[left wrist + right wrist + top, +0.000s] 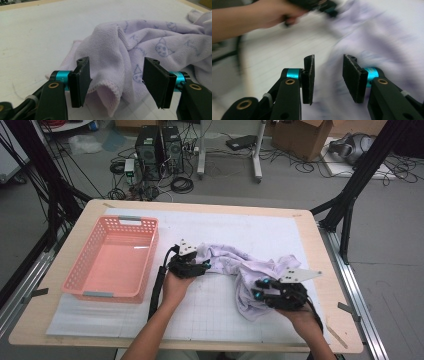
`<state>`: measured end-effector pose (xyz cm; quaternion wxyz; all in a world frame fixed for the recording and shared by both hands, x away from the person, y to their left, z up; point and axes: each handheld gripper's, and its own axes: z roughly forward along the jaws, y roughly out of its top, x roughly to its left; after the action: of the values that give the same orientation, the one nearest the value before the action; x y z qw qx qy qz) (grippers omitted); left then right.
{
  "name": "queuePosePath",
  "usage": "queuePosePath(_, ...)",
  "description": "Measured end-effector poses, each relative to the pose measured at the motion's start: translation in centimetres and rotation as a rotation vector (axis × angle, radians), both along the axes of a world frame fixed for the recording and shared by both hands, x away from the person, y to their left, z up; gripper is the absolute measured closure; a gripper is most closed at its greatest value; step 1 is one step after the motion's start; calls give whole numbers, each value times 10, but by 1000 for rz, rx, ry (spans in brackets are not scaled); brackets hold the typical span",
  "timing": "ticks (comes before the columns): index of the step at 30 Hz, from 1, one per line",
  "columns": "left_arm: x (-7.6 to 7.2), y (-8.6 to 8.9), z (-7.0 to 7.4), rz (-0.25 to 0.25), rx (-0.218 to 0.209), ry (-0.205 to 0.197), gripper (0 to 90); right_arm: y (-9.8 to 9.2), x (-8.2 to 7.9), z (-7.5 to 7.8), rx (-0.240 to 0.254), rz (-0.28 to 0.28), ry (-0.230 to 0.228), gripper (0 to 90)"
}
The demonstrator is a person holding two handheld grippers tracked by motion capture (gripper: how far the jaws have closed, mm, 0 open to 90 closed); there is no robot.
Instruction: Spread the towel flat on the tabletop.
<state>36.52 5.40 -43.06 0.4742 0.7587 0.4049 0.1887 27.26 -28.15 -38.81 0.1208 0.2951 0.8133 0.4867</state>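
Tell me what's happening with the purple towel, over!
Left tool open, towel corner between its jaws, not pinched. Right tool open over the towel, picture blurry. Pink basket sits left, nothing blocking.

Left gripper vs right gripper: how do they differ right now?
The left gripper has its jaws wide, with a fold of the lilac cat-print towel between them but not pinched; the right gripper has a narrower gap, over the towel. The left sits at the towel's left end, the right at its right. Both are open, black with teal fittings.
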Motion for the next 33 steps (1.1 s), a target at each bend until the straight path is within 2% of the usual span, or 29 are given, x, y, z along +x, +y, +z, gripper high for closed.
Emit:
queuePosePath(1, -2, 2, 1, -4, -3, -2, 400, -15, 0, 8, -55, -115, -69, 613)
queuePosePath(2, -4, 3, 3, -7, -4, -10, 400, -15, 0, 8, -55, -115, -69, 613)
queuePosePath(4, -11, 4, 5, -5, -11, -41, 426, -29, 3, 9, -122, -188, -98, 595)
queuePosePath(6, -17, 4, 8, -10, -18, -71, 455, -40, 7, 6, -162, -237, -94, 531)
queuePosePath(8, -23, 2, 9, -24, -37, -74, 457, -45, 12, 2, -160, -262, -80, 459)
queuePosePath(9, -25, 1, 9, -39, -36, -68, 458, -46, 15, 0, -160, -257, -72, 446)
queuePosePath(11, -27, -3, 9, -60, -38, -60, 454, -42, 22, -8, -195, -220, -53, 442)
queuePosePath(12, -28, -5, 9, -70, -44, -59, 454, -39, 26, -12, -204, -202, -28, 468)
queuePosePath(13, -28, -6, 9, -79, -47, -58, 456, -37, 29, -17, -214, -192, 1, 536)
queuePosePath(14, -29, -7, 9, -89, -54, -51, 458, -34, 31, -22, -241, -194, 13, 624)
queuePosePath(15, -28, -9, 8, -95, -63, -43, 460, -33, 33, -25, -264, -205, 30, 769)
queuePosePath(16, -28, -10, 7, -103, -62, -36, 460, -34, 33, -27, -262, -210, 50, 835)
queuePosePath(17, -28, -11, 6, -115, -65, -27, 460, -37, 32, -28, -263, -219, 44, 849)
queuePosePath(19, -28, -15, 4, -140, -60, -13, 465, -44, 26, -26, -262, -254, 36, 859)
queuePosePath(22, -28, -22, 0, -179, -68, 11, 485, -60, 14, -23, -312, -310, 23, 862)
queuePosePath(25, -29, -32, -3, -216, -69, 37, 491, -77, -2, -18, -337, -369, 39, 863)
queuePosePath(27, -30, -41, -6, -251, -75, 64, 493, -85, -13, -15, -394, -396, 47, 863)
queuePosePath(30, -32, -56, -11, -294, -82, 101, 474, -97, -27, -14, -392, -401, 100, 862)
queuePosePath(33, -34, -74, -16, -330, -63, 128, 436, -102, -37, -11, -374, -396, 107, 849)
